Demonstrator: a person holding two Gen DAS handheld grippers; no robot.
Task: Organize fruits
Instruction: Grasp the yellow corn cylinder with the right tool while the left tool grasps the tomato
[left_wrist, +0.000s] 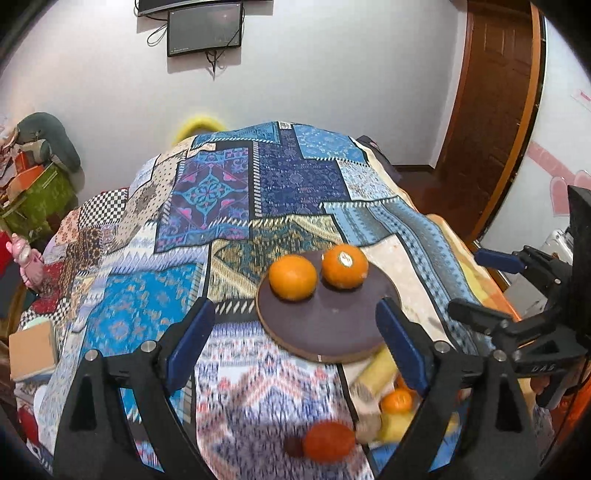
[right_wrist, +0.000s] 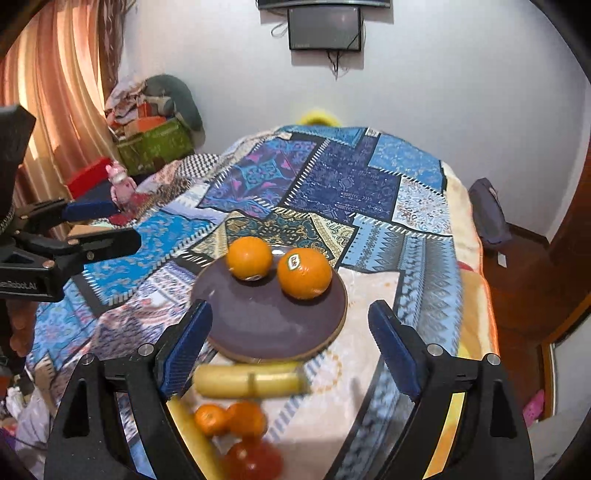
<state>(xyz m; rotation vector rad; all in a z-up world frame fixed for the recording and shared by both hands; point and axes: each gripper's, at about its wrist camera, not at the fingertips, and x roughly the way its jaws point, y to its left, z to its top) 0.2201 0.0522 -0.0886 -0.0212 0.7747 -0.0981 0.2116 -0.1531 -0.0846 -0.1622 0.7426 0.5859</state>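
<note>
On the patchwork cloth (left_wrist: 236, 184) sits a dark round plate (left_wrist: 325, 325) bearing two oranges (left_wrist: 293, 277), side by side near its far rim. Nearer the cameras lie a banana (right_wrist: 251, 380), small tangerines (right_wrist: 210, 419) and a blurred red fruit (right_wrist: 253, 459). Both the left gripper (left_wrist: 295, 339) and the right gripper (right_wrist: 290, 343) stand spread wide, holding nothing.

**Oranges bright against a blue patchwork**

Two orange oranges (right_wrist: 249, 257) (right_wrist: 304, 273), one bearing a small green-and-white sticker, sit on a dark purple plate (right_wrist: 273, 325) rimmed in tan. The cloth (left_wrist: 258, 184) beneath is a patchwork of blue, navy, teal and cream prints. A yellow banana (right_wrist: 251, 380) lies nearby; blue pads line the black fingers (right_wrist: 184, 347).
</note>
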